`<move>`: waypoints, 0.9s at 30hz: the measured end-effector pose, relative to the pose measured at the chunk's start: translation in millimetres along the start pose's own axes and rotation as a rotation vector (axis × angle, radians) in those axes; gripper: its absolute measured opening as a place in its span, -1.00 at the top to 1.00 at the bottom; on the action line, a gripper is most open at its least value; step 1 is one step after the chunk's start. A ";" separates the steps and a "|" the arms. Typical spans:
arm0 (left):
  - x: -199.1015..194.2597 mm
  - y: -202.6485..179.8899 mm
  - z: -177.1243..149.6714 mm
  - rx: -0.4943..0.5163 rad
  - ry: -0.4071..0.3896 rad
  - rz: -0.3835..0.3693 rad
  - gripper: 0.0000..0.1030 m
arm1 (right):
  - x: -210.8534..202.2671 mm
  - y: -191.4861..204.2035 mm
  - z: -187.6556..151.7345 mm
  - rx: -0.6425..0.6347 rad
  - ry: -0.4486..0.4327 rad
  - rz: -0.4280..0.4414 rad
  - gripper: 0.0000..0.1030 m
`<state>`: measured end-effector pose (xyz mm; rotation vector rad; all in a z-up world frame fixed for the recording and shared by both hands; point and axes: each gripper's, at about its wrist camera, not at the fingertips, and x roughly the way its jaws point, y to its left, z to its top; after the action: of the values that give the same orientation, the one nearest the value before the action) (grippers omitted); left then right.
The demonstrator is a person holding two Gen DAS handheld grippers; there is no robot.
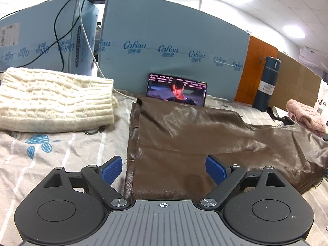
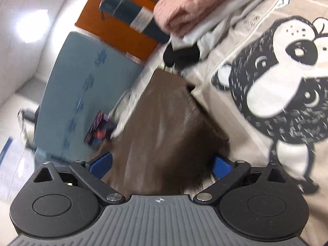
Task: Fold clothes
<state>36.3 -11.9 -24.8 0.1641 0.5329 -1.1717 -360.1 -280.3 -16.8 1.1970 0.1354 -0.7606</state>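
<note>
**Brown garment spread on the bed sheet, both grippers open over it**

A brown leather-look garment (image 1: 184,135) lay across the surface, glossy and creased, with a stitched hem running along its left edge. In the left wrist view it stretched from the near middle away to the far right, where it looked folded in layers. The right wrist view was tilted and blurred by motion; there the same brown garment (image 2: 164,127) filled the middle.

It rested on a pale printed bed sheet (image 1: 61,147) with faint stripes and blue shapes; in the right wrist view the sheet showed a large black-and-white cartoon animal (image 2: 283,86). At the far left sat a folded cream cable-knit sweater (image 1: 55,100), well apart from the brown piece. At the far right lay a pink fluffy garment (image 1: 305,114). Light-blue cardboard boxes (image 1: 174,47) stood along the far edge, with orange and brown panels beside them. A dark teal bottle (image 1: 266,84) stood upright near those panels. A phone (image 1: 176,89) with its screen lit leaned against a blue box, just behind the garment's far edge.

The left gripper (image 1: 164,170) had its blue pads wide apart, straddling the garment's near-left part without pressing on it. The right gripper (image 2: 162,166) also stood spread wide, brown fabric between its pads, unclamped.
</note>
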 end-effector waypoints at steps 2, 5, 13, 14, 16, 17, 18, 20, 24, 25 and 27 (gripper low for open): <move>1.8 -0.5 0.3 0.001 0.013 -0.001 -0.76 | 10.7 3.3 -4.6 -0.013 -0.038 -0.016 0.01; 3.9 -0.3 0.2 -0.003 0.029 -0.002 -0.76 | 23.9 -4.5 -12.1 0.036 -0.056 0.021 0.61; 8.6 -4.9 0.3 0.019 0.066 -0.019 -0.76 | -4.1 -7.6 -14.5 -0.021 -0.096 0.176 0.80; 8.2 -5.7 0.2 0.022 0.068 -0.029 -0.76 | -8.8 -9.8 -14.5 -0.014 -0.091 0.187 0.80; 6.0 -10.6 -0.8 0.037 0.074 -0.053 -0.76 | -18.9 -16.8 -13.1 0.000 -0.087 0.199 0.81; 3.3 -15.8 -2.3 0.052 0.077 -0.072 -0.76 | -24.8 -21.0 -11.7 0.005 -0.089 0.198 0.81; 0.6 -21.1 -3.9 0.067 0.080 -0.092 -0.76 | -31.1 -25.2 -9.7 0.008 -0.094 0.194 0.81; -5.9 -33.7 -8.6 0.100 0.088 -0.139 -0.76 | -44.8 -35.6 -5.3 0.018 -0.126 0.176 0.81; -20.0 -58.5 -18.2 0.180 0.079 -0.218 -0.76 | -63.5 -57.4 6.5 0.032 -0.205 0.097 0.80; -23.5 -63.6 -20.3 0.206 0.068 -0.225 -0.76 | -64.7 -60.5 8.5 0.028 -0.218 0.080 0.79; -30.2 -69.1 -22.8 0.252 0.025 -0.182 -0.77 | -66.4 -66.0 11.9 0.028 -0.238 0.059 0.67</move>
<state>-42.0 -4.9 -19.8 0.3528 0.4272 -1.4154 -452.6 -270.3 -32.4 1.1227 -0.1074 -0.8492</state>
